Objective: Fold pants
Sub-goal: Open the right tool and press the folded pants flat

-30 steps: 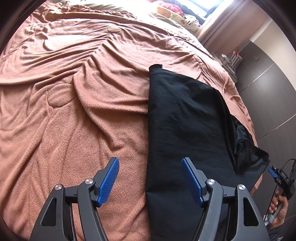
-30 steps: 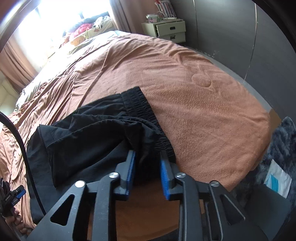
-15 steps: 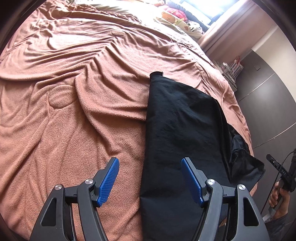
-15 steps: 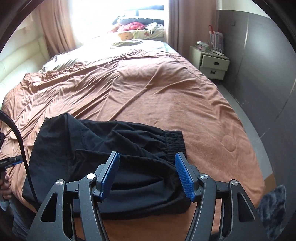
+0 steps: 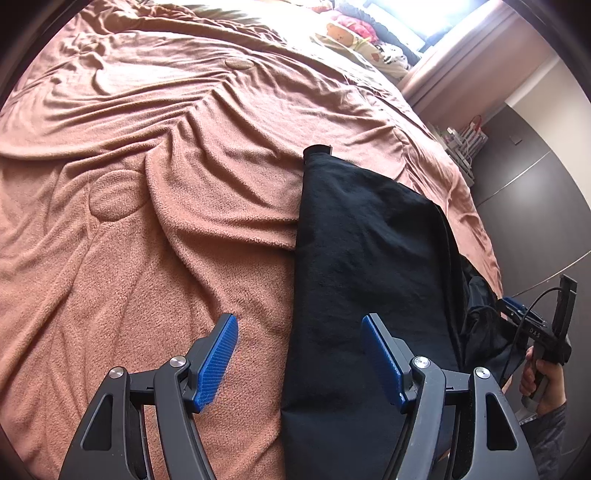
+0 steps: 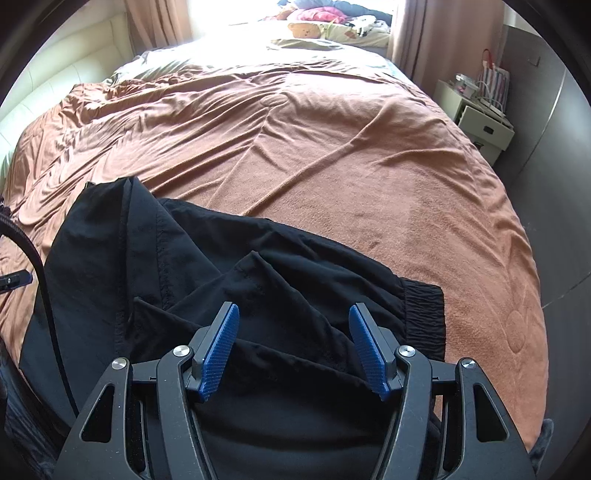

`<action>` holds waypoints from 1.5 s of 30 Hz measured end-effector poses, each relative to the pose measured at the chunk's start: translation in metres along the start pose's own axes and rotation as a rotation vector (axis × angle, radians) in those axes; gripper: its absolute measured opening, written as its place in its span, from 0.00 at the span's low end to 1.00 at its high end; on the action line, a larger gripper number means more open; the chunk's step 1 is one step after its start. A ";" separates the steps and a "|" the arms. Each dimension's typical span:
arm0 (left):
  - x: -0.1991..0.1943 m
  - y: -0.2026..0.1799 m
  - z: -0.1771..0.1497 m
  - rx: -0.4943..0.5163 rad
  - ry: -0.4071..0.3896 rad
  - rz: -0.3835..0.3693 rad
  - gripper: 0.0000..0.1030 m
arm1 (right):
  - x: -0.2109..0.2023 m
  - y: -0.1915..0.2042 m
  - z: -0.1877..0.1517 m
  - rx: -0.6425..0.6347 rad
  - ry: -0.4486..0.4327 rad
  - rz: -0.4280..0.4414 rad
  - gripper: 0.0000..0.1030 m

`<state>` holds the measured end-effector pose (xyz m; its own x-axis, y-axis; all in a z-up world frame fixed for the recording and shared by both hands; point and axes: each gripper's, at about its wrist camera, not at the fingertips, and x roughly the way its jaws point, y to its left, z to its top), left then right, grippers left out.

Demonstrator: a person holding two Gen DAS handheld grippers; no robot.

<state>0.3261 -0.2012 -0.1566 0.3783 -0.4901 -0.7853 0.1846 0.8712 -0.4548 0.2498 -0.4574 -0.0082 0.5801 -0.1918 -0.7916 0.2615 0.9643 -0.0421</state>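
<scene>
Black pants (image 5: pixel 369 258) lying folded over on the brown blanket (image 5: pixel 147 221) of the bed, near its foot edge; smooth folded panel straight ahead of the left hand-held gripper (image 5: pixel 299 354), long straight edge running forward between its pads; left pad (image 5: pixel 218 358) over bare blanket, right pad (image 5: pixel 382 360) over black cloth, neither pressing on anything; jaws set wide and empty. Rumpled layers and the ribbed elastic waistband (image 6: pixel 424 317) under and just right of the right hand-held gripper (image 6: pixel 293 350); jaws there just opened, standing fairly wide, creased fabric below and between the blue pads (image 6: pixel 221 347) but not pinched. Seen from the left one, the right hand-held gripper (image 5: pixel 517 314) at the far right beyond the pants' bunched end, its handle in a hand (image 5: pixel 543 376) with a grey sleeve. Far ahead of both, pillows and soft toys (image 6: pixel 306 29) by the bright window; white bedside drawers (image 6: pixel 480 122) ahead and to the right of the right one.
</scene>
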 end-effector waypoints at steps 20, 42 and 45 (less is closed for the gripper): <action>0.012 0.004 0.005 -0.003 0.005 0.016 0.70 | 0.027 0.001 0.004 -0.041 -0.019 -0.023 0.01; 0.005 -0.001 0.002 -0.004 0.002 0.016 0.70 | -0.028 -0.055 -0.001 0.247 -0.113 -0.189 0.36; 0.005 -0.003 0.000 -0.004 0.006 0.011 0.70 | -0.033 -0.040 -0.006 0.166 -0.092 -0.119 0.36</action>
<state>0.3276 -0.2067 -0.1592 0.3748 -0.4806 -0.7928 0.1764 0.8765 -0.4479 0.2158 -0.4887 0.0157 0.6037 -0.3252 -0.7278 0.4510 0.8922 -0.0246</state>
